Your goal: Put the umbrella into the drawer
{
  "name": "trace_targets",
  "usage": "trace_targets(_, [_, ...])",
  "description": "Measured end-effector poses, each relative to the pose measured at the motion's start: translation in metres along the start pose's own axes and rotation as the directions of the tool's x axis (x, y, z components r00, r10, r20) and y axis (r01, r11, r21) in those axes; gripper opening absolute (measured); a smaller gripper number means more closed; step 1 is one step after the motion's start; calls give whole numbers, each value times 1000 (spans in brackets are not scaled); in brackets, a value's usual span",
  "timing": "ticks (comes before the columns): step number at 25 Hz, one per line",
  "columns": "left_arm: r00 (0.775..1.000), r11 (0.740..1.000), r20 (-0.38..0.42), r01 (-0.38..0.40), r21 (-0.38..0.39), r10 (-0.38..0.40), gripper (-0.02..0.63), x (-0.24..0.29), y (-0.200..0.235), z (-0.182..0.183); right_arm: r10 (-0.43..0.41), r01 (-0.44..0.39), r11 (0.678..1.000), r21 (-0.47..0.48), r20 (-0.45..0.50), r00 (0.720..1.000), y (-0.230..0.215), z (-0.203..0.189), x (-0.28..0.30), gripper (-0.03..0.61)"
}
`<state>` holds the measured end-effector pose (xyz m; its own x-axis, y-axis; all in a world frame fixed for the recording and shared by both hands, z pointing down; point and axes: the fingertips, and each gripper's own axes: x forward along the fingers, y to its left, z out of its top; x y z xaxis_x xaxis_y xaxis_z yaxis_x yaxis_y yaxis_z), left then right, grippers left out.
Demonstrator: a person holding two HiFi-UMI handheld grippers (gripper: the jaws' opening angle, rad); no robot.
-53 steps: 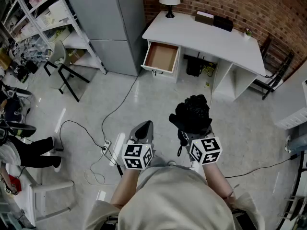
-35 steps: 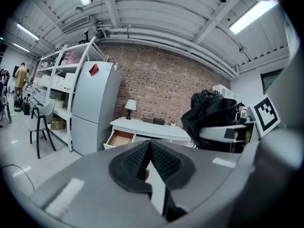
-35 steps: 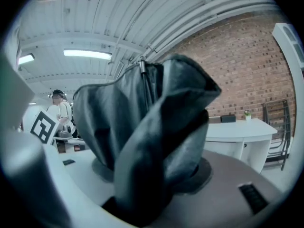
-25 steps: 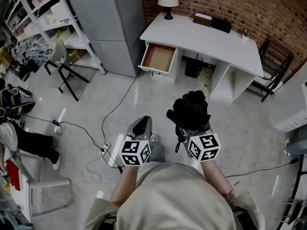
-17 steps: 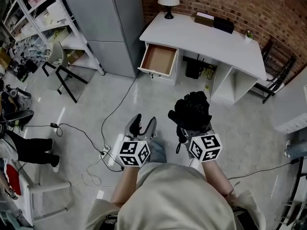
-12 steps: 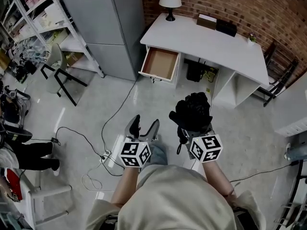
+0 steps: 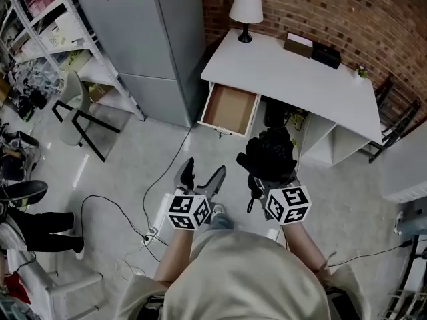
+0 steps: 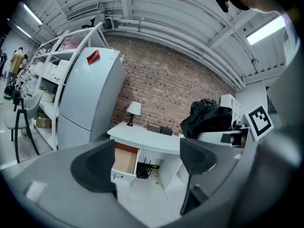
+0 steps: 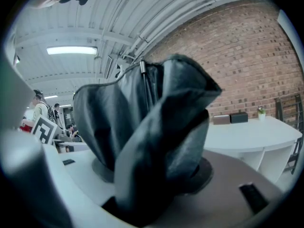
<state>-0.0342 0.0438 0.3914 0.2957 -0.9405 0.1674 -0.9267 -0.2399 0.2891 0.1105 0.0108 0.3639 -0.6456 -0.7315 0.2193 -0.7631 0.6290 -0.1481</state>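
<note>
- My right gripper (image 7: 272, 184) is clamped on the umbrella (image 7: 267, 155). The folded black bundle fills the space between its jaws and bulges out above them.
- My left gripper (image 7: 203, 171) holds nothing. Its jaws have just been opening and now stand wide apart, with only the room showing between them.
- The umbrella is up in the air in front of me, near the white desk (image 7: 293, 65) but not yet over the drawer (image 7: 230, 109), which hangs pulled out at the desk's left end.
- As I judge it, the step in hand is carrying the umbrella to the drawer. I want to bring it in above the drawer's front edge, then lower it with its long side along the drawer.
- The grip should stay firm. The cloth is soft and crumpled, and I guess it could slide or sag if I ease off early.
- The free left gripper could steady the drawer front or tuck in loose folds that overhang the rim.
- The umbrella's fabric looks dull and thin, gathered in loose pleats, with a slim dark rib (image 9: 144, 84) running up through it.
- The drawer is a shallow box with a white front and a bare brown bottom. It looks empty.
- The desk top is smooth and white, and a lamp (image 7: 245, 9) stands at its back corner against a rough brick wall (image 7: 347, 12).
</note>
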Motion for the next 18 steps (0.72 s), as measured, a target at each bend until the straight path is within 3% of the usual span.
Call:
trace_targets(8, [1000,1000,0,21,-11,-21,413,67,72,35,-15,15,1000,-6,-5,1000,-14,26,99,252])
trace_targets(18, [998,999,-32,46,-17,-47,413,122,135,44,-37,37,999,15,-28,999,-30,25,189,252])
